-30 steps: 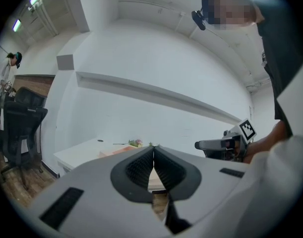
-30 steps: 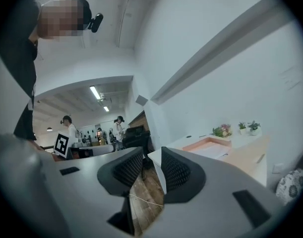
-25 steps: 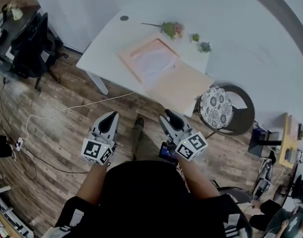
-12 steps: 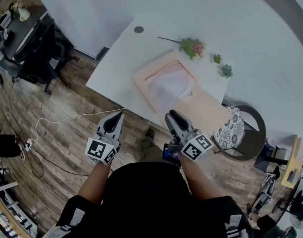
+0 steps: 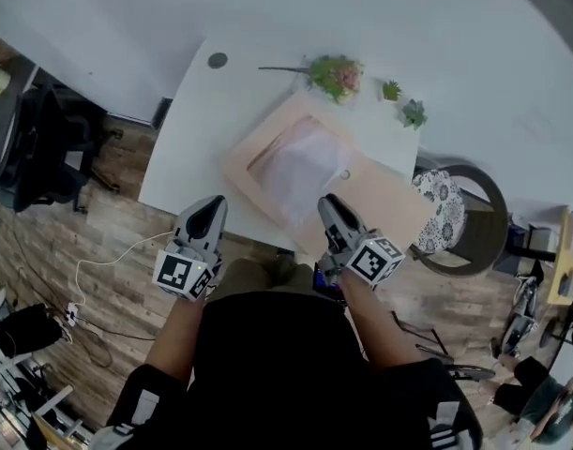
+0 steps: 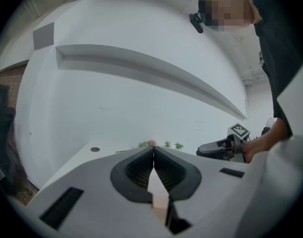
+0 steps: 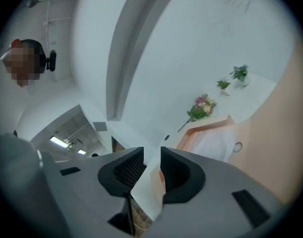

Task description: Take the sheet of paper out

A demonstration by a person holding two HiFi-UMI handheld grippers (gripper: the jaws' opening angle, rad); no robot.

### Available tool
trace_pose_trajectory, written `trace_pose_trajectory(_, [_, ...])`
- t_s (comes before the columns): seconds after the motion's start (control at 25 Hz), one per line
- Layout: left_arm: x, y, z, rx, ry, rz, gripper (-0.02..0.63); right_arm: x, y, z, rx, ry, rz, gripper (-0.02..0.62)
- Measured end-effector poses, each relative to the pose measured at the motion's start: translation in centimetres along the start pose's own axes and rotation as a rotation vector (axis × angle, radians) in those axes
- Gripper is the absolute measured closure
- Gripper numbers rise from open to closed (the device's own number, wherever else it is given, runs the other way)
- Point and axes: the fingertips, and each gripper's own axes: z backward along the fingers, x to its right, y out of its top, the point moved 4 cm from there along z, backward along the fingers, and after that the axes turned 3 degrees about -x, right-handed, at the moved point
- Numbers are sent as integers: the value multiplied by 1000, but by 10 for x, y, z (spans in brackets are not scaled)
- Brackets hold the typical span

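Head view: high, steeply down onto bench (image 5: pixel 188 129). Both gripper views: low, nearly level, facing far wall (image 6: pixel 141 103); all share flowers (image 7: pixel 203 107).

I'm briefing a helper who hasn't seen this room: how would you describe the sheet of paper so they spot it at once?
Find the white table; a flat peach folder lies open on it, near the flower sprig. The sheet of paper lies in the folder's framed half: the only pale, whitish, slightly crinkled rectangle against the peach.
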Motion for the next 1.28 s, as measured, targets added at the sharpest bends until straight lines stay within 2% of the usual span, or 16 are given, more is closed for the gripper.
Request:
trace_pose_trajectory(0.12, [-8,5,-28,-22,-63,-12,601,28,-4,6,12,-75,-94,479])
trace_pose_trajectory(0.24, [-12,4,-59,-47,-158,-29,601,51,-11,13,29,-161,-188,479])
trace_pose_trajectory(0.6, [-10,0,-141,-131,-544,-72,601,84,-46,8,44,-275,-367,482])
trace_pose_trajectory(0.68, [-11,0,-150,-136,-603,-70,601,88,-53,8,51,-315,-370,482])
trace_pose_trajectory(0.96, [-3,-17,-161,-175,-744,-56,601,104,-80,-8,-51,-403,-361,479])
trace_pose_trajectory(1.28, [5,-29,-160,-209,-856,-42,601,121,-79,-32,-166,-549,-305,478])
